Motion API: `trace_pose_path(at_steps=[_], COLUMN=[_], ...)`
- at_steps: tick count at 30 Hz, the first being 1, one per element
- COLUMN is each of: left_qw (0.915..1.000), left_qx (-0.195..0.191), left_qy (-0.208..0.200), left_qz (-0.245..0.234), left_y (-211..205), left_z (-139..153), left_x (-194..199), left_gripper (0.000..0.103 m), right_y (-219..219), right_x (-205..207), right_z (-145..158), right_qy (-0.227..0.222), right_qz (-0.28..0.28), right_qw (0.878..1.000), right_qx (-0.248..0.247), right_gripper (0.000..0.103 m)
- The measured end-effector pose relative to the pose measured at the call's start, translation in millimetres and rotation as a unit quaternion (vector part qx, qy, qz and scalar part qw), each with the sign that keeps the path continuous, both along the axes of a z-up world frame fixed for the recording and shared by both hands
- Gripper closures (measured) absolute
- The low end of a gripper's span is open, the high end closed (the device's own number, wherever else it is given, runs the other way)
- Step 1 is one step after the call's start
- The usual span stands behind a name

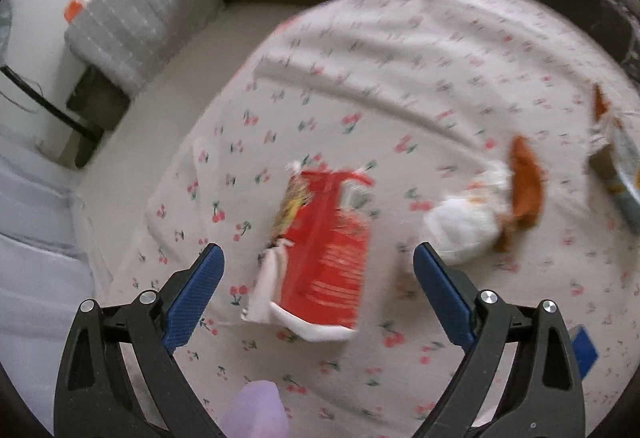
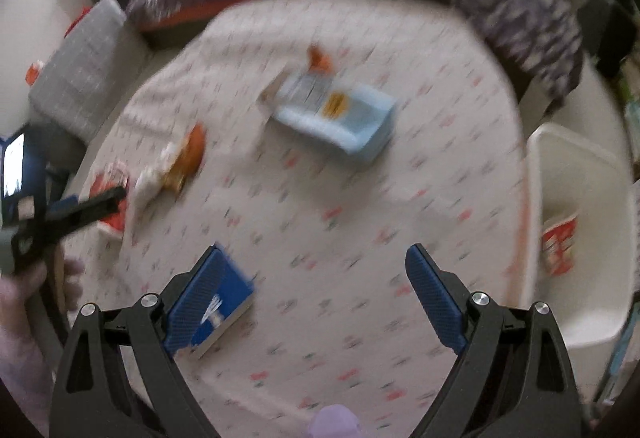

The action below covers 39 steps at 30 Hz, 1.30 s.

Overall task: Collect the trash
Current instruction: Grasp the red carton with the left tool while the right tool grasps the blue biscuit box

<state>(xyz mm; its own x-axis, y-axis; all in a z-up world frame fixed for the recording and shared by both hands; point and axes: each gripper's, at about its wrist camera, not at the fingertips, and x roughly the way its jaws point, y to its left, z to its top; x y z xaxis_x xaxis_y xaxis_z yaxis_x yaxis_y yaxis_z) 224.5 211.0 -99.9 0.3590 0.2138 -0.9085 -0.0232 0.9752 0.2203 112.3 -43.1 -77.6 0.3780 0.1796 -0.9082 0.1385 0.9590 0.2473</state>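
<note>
Left gripper (image 1: pixel 318 266) spread wide over the red wrapper (image 1: pixel 324 254), right gripper (image 2: pixel 314 268) gaping empty too; blurry, but it's probably light, crinkly, slippery film — pinch the middle.

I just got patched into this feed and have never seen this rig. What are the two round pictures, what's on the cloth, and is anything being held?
Each picture comes from a fisheye camera on a hand-held gripper, looking along its two blue-padded fingers; a person holds one per hand. The left gripper is open over a red wrapper on the cherry-print cloth, with a white-and-orange wrapper beside it. The right gripper is open too and holds nothing. Its view shows a light blue pack, a dark blue box by its left finger, and a white bin at the cloth's right edge with red packaging inside. Both pictures are blurred.
</note>
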Motion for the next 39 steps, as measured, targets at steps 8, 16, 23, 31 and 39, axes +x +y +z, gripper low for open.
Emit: trace_pose_path(at_steps=[8,16,23,31,39], left_qw=[0.9964,0.9951,0.9931,0.9902,0.9825], left_qx=[-0.069,-0.092,-0.108,-0.129,-0.161], left_qy=[0.049,0.034,-0.030,-0.047,-0.092], left_qz=[0.006,-0.016,-0.032,-0.024,-0.021], left_y=[33,31,26,24,17], left_z=[-24,-3,44,65,85], left_x=[6,-13,-35,-41,-44], left_gripper=[0.018,0.056,0.056,0.056,0.056], right_y=[36,67,103,111,75], right_x=[2,8,8,8,17], right_z=[-41,-46,-49,-41,17], right_qy=[0.088,0.076,0.037,-0.015,-0.126], right_qz=[-0.019,-0.041,-0.004,0.082,0.068], right_qw=[0.993,0.995,0.998,0.993,0.987], right_qx=[0.075,0.047,-0.054,-0.078,-0.072], right_gripper=[0.014,0.014,0.012,0.047,0.047])
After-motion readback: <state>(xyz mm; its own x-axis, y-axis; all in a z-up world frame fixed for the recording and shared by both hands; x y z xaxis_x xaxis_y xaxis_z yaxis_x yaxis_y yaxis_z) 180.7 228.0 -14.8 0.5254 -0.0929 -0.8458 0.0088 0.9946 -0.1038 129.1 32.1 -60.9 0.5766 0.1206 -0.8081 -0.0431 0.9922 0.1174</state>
